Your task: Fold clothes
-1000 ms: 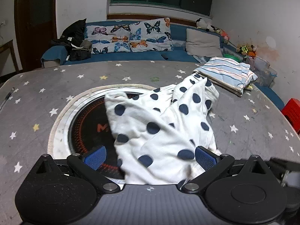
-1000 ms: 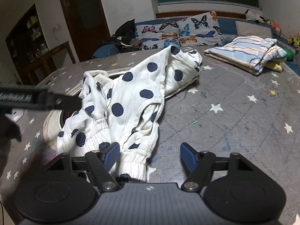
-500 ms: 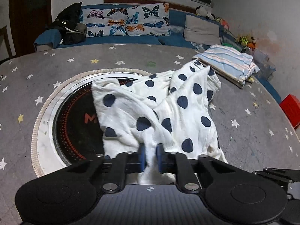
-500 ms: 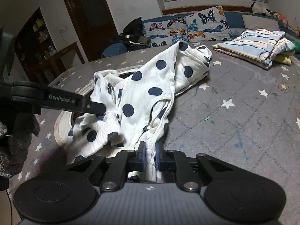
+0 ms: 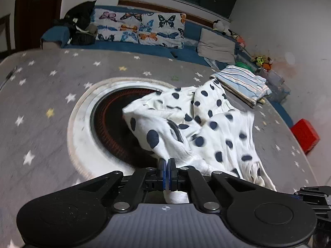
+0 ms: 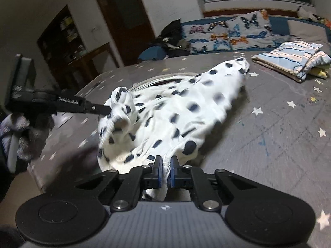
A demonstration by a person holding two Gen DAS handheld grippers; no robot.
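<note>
While the white garment with dark navy dots (image 5: 209,132) lies bunched on the grey star-printed table cover (image 5: 41,103), I have both tools clamped on it. My left gripper (image 5: 167,166) has its blue pads pressed together on a fold at the garment's near edge, with cloth hanging down behind them. My right gripper (image 6: 165,168) pinches a gathered white hem between nearly closed pads; in that view the left tool's black fingers (image 6: 97,108) reach in from the left and hold a knotted-looking bunch of the same cloth (image 6: 121,99).

The garment partly covers a round dark plate with a white rim (image 5: 82,128) set into the table; its left part overhangs the plate and its right part spreads over the grey cover. Its long axis runs from my grippers away toward the far right, where its far tip lies just beside a folded striped pile (image 5: 241,82). The cloth is blurred in both views, so I cannot tell what kind of garment it is.

Beyond the table stands a blue sofa (image 5: 144,49) with butterfly-print cushions (image 5: 142,29), a dark heap of clothes (image 5: 80,24) at its left end and a grey cushion (image 5: 217,45) at its right. A red crate (image 5: 305,134) sits by the white wall, and a dark wooden door (image 6: 124,16) and shelves (image 6: 64,35) fill the left of the room.
</note>
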